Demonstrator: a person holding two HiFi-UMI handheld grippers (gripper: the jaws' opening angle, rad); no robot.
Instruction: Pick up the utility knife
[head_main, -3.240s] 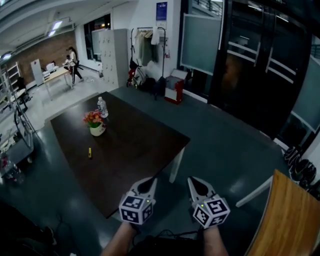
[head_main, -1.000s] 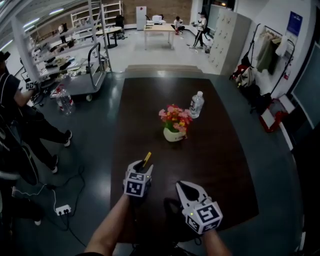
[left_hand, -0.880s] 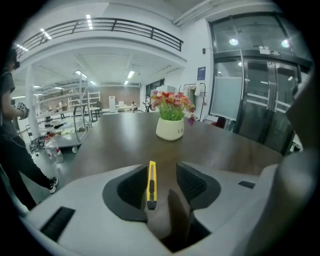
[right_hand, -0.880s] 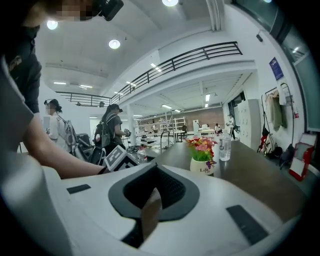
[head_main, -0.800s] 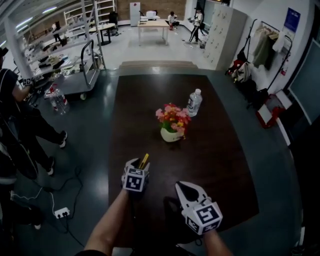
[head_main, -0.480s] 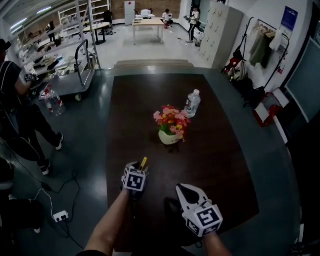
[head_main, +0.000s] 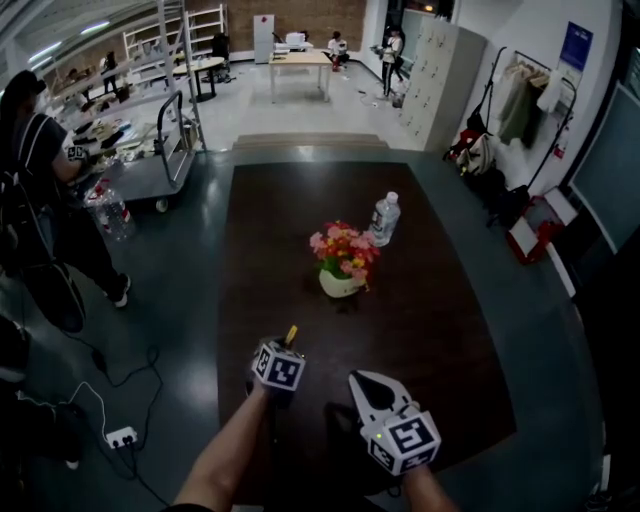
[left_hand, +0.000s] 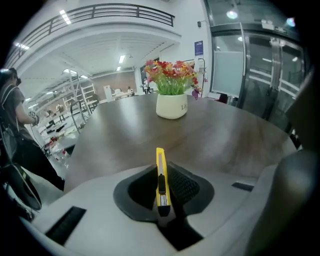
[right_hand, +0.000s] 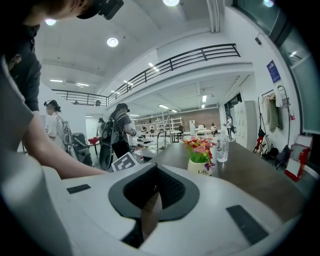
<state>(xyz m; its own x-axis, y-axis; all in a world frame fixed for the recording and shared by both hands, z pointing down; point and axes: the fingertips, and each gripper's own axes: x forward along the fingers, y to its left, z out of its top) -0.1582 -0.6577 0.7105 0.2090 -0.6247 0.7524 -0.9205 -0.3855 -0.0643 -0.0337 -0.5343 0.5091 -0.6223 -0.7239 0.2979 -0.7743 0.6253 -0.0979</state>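
Note:
The utility knife (left_hand: 160, 175) is slim and yellow with a dark slider. It lies lengthwise between the pads of my left gripper (left_hand: 161, 172), whose jaws are closing and touch both its sides. In the head view only the yellow tip of the utility knife (head_main: 291, 334) pokes out past the left gripper (head_main: 285, 347), low over the dark table (head_main: 440, 330) near its left front. My right gripper (head_main: 358, 378) hovers to the right, apart from the knife. In its own view the right gripper (right_hand: 152, 187) is shut with nothing in it.
A white pot of flowers (head_main: 340, 265) stands mid-table, with a water bottle (head_main: 384, 218) behind it. On the floor to the left are a person (head_main: 40, 200), a metal cart (head_main: 150, 170) and a power strip (head_main: 120, 436). Desks and people fill the far room.
My left gripper has sunk toward the table and its jaws have come in around the knife, covering most of it. The right gripper has stayed put.

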